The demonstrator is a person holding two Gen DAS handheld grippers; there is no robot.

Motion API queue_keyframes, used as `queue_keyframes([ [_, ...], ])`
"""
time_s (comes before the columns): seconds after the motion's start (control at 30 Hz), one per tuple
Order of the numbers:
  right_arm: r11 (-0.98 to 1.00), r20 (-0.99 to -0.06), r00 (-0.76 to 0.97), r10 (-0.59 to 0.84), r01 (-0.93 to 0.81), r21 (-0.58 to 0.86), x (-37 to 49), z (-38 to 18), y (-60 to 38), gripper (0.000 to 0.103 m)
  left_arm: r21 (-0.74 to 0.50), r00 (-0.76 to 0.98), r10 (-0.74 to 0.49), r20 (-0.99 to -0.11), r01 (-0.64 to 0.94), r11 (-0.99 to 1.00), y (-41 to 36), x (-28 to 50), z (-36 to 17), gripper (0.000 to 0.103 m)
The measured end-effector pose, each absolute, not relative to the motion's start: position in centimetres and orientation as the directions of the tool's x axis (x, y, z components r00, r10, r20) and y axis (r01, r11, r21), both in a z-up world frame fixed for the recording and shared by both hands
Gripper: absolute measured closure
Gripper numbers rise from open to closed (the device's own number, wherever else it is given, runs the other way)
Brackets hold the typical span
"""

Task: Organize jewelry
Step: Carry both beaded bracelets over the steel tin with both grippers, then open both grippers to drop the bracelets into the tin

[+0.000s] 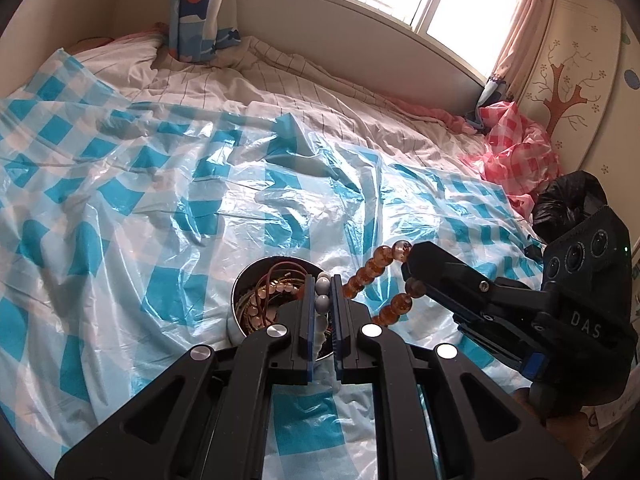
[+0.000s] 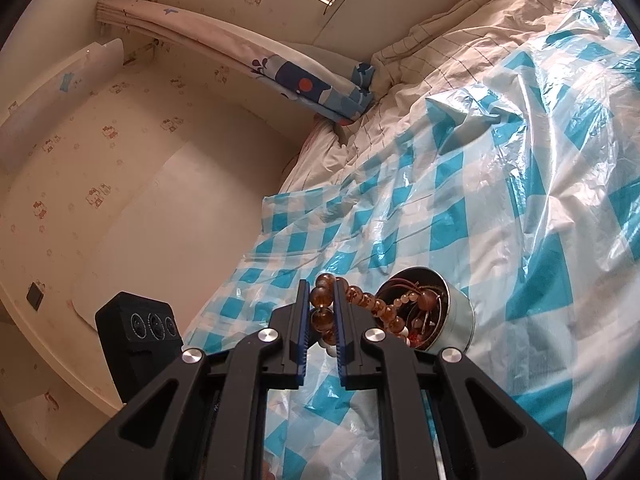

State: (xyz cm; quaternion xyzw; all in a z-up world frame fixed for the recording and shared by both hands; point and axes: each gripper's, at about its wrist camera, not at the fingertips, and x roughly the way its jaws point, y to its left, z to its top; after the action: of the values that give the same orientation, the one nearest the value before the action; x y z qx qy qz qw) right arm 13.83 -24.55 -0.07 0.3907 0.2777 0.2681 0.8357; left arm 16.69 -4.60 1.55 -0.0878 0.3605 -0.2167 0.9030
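Amber beads (image 2: 322, 308) fill your right tool (image 2: 321, 294); only the left view shows your left tool (image 1: 322, 294) clamping grey-white beads (image 1: 322, 295) above the tin (image 1: 240, 312).

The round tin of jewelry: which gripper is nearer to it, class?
Left. The left gripper hangs directly over the tin, gripping white beads; the right gripper, gripping amber beads, sits beside it.

Around my blue-checked plastic sheet (image 1: 160, 184): a striped bedsheet (image 1: 248, 84) beyond, a crumpled pink-checked plastic sheet (image 1: 516, 148) and black bag (image 1: 568, 200) at its right, cartoon curtain (image 1: 200, 12) behind.
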Motion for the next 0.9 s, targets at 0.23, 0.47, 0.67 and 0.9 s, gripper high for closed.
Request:
queue_keyframes([
  [0.23, 0.565, -0.281, 0.696, 0.660, -0.214, 0.797, 15.0, -0.7, -24.5, 0.091, -0.313, 0.637, -0.440, -0.632, 0.310, 0.898, -4.8, 18.0, 0.3, 0.096],
  [0.47, 0.596, -0.341, 0.670, 0.659, -0.188, 0.781, 16.6, -2.2, -23.7, 0.091, -0.283, 0.610, -0.403, -0.683, 0.289, 0.915, -5.1, 19.4, -1.8, 0.096],
  [0.67, 0.628, -0.391, 0.651, 0.651, -0.171, 0.759, 18.0, -3.2, -22.9, 0.091, -0.244, 0.624, -0.356, -0.696, 0.260, 0.934, -4.7, 19.3, -2.2, 0.096],
  [0.9, 0.699, -0.484, 0.619, 0.619, -0.153, 0.698, 19.2, -4.5, -21.5, 0.091, -0.232, 0.662, -0.324, -0.675, 0.227, 0.946, -3.4, 18.8, -1.4, 0.081],
])
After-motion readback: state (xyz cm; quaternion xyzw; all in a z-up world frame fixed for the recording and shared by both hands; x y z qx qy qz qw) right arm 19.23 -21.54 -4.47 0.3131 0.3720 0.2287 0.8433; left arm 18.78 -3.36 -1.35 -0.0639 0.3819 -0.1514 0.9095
